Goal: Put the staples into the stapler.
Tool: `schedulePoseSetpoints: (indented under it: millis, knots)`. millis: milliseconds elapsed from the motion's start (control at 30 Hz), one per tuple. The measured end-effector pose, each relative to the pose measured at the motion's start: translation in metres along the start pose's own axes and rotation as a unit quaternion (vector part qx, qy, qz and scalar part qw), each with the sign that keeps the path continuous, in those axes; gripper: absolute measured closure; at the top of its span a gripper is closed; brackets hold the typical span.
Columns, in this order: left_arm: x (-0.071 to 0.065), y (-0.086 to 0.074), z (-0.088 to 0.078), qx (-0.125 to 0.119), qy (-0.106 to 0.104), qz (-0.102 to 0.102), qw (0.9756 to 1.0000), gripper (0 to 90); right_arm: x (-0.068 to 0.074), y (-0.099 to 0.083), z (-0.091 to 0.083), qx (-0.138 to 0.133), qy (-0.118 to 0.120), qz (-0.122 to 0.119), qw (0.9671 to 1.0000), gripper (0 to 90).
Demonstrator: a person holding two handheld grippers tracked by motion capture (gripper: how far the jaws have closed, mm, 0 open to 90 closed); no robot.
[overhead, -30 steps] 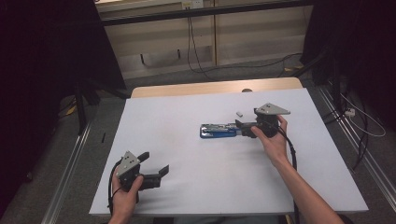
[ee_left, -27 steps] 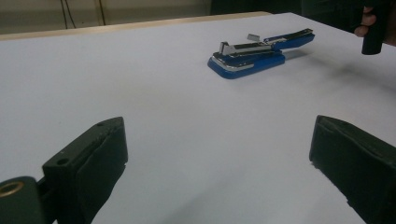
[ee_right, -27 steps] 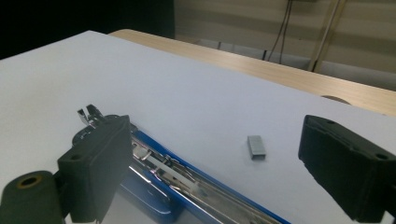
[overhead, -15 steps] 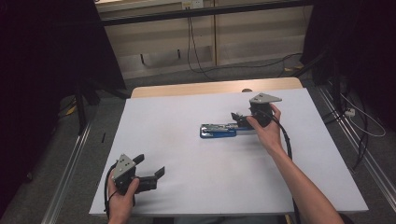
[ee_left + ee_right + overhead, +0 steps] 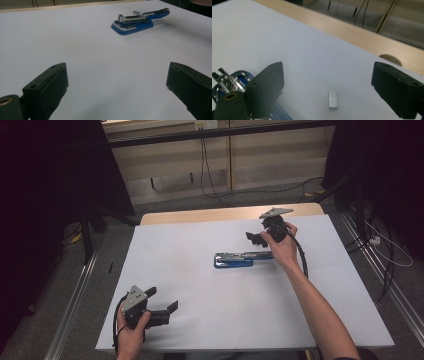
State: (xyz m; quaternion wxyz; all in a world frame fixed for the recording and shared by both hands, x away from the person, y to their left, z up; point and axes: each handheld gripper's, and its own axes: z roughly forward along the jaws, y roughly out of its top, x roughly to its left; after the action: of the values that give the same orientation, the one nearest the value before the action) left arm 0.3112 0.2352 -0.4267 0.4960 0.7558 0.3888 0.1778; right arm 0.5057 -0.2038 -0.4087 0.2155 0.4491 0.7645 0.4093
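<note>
Hovering w/ jaws wide apart over a small staple strip, the right hand-held gripper sits toward the far side of the white worktop, just beyond the blue stapler. The stapler lies opened out flat near mid-worktop, the strip just beside its far end. Left hand-held gripper, also spread & holding nothing, is at the near left edge, well apart from the stapler.

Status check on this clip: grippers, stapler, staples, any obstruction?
Left gripper open, low near table edge. Right gripper open above staple strip. Blue stapler lying opened mid-table. Nothing between the jaws and the strip.
</note>
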Motion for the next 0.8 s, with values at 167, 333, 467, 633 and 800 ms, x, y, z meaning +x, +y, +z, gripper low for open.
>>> schedulePoseSetpoints:
  millis: [167, 333, 467, 633, 800]
  knots:
    - [0.002, 0.002, -0.003, -0.013, 0.006, -0.009, 0.9999, 4.0, -0.006, -0.001, 0.009, 0.018, 0.003, 0.018, 0.9997, 11.9]
    - [0.001, 0.002, -0.001, -0.005, 0.003, -0.002, 1.0, 4.0, -0.015, -0.007, 0.014, 0.05, -0.001, 0.025, 0.9984, 13.0]
    - [-0.002, 0.004, 0.001, -0.006, -0.004, 0.004, 1.0, 4.0, -0.022, -0.009, 0.014, 0.07, 0.0, 0.039, 0.9968, 14.1]
    - [-0.003, 0.004, 0.001, -0.002, -0.005, 0.008, 1.0, 4.0, -0.028, -0.002, 0.017, 0.1, 0.008, 0.036, 0.9943, 15.8]
    - [-0.004, 0.004, 0.0, -0.001, -0.001, 0.015, 0.9999, 4.0, -0.026, 0.003, 0.022, 0.114, 0.004, 0.016, 0.9933, 18.9]
